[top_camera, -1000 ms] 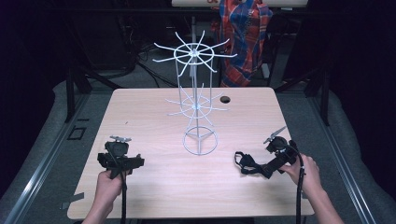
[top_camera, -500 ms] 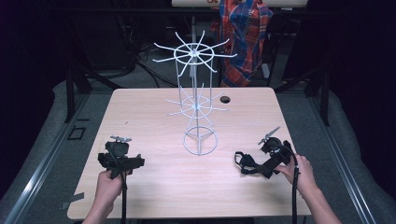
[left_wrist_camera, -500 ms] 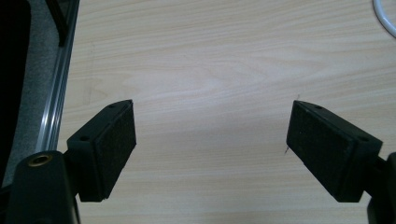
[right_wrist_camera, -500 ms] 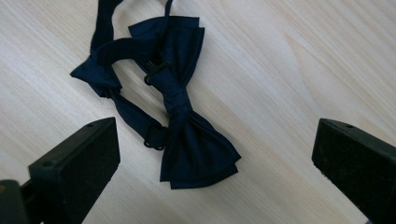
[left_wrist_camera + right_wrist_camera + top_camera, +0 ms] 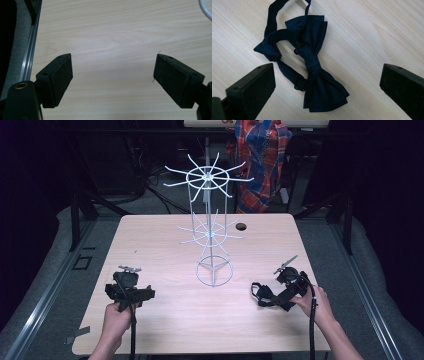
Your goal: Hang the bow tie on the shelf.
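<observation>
Both grippers hover low over the table [image 5: 165, 320] near its front edge, jaws spread wide: the left gripper [image 5: 112, 72] over bare wood, the right gripper [image 5: 327, 82] angled inward. A dark bow tie [image 5: 312, 65] lies flat between the right jaws, untouched; farther back stands the white wire rack [image 5: 210, 225].

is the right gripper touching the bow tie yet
Apart. The right gripper view shows the right gripper open, with bare table between each jaw and the bow tie.

Ahead of your left gripper [image 5: 129, 292] and right gripper [image 5: 272, 295], midway between them, a white wire rack [image 5: 214, 245] stands upright on the pale wooden table [image 5: 150, 240]. Beyond the rack you'll see a dark round hole [image 5: 241, 226] and, farther off, red plaid cloth [image 5: 260, 160].
</observation>
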